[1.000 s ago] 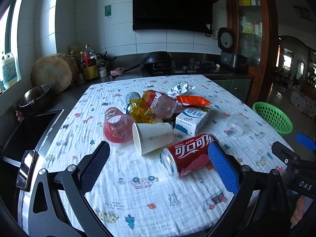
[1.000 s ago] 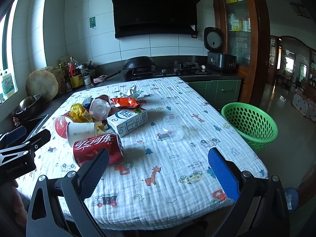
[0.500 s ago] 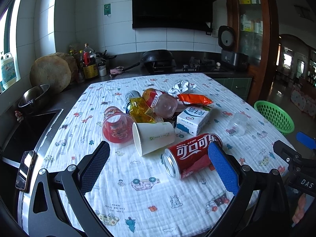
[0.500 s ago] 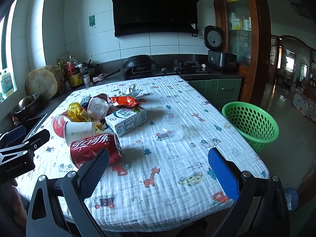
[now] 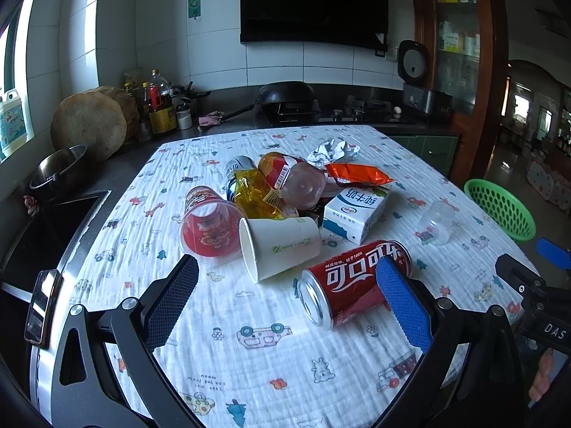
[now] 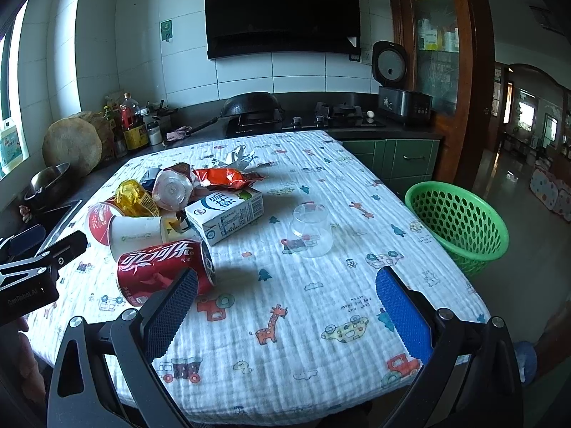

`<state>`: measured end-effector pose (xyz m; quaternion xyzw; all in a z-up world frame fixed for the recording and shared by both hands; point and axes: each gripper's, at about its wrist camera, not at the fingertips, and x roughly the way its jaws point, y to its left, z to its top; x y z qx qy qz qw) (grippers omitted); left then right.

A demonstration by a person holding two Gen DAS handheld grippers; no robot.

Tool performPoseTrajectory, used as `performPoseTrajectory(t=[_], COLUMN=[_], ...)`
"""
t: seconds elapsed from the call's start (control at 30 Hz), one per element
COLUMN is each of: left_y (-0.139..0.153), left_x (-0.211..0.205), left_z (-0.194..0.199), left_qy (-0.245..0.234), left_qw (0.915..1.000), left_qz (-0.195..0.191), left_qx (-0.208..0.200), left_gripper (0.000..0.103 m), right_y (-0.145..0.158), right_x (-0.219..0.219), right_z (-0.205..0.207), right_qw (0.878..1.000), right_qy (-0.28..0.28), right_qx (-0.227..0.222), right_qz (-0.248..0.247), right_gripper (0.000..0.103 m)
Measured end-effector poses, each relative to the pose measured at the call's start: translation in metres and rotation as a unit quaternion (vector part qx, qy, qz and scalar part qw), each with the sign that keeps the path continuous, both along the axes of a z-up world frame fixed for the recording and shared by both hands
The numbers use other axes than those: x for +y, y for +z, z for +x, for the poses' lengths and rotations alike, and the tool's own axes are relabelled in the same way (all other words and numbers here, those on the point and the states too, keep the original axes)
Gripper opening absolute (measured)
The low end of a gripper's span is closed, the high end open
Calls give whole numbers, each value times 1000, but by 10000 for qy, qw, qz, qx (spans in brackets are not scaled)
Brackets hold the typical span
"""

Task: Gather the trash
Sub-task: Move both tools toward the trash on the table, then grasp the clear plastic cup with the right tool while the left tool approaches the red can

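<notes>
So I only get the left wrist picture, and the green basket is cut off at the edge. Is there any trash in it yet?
Observer: The right wrist view shows the whole green basket. It stands on the floor beside the table, and no trash shows inside it.
Visitor: And the other tool, is it carrying something?
Observer: No. The right gripper has its jaws open with nothing between them. Only the tablecloth is below.
</notes>
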<state>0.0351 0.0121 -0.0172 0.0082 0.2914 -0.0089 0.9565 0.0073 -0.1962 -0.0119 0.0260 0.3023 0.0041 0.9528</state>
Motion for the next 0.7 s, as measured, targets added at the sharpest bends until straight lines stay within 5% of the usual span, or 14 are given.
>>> performPoseTrajectory(t=[0.7], left_y=[-3], left_x=[6], left_z=[27], left_qy=[-404], left_qw=[9987], left_qz=[255], left_qx=[184], left_gripper=[98], right_y=[-8], right_x=[-26], right_z=[38], right_qw=[9996], right_qy=[-14], right_qx=[223], right_qz=[-165], right_gripper=[96])
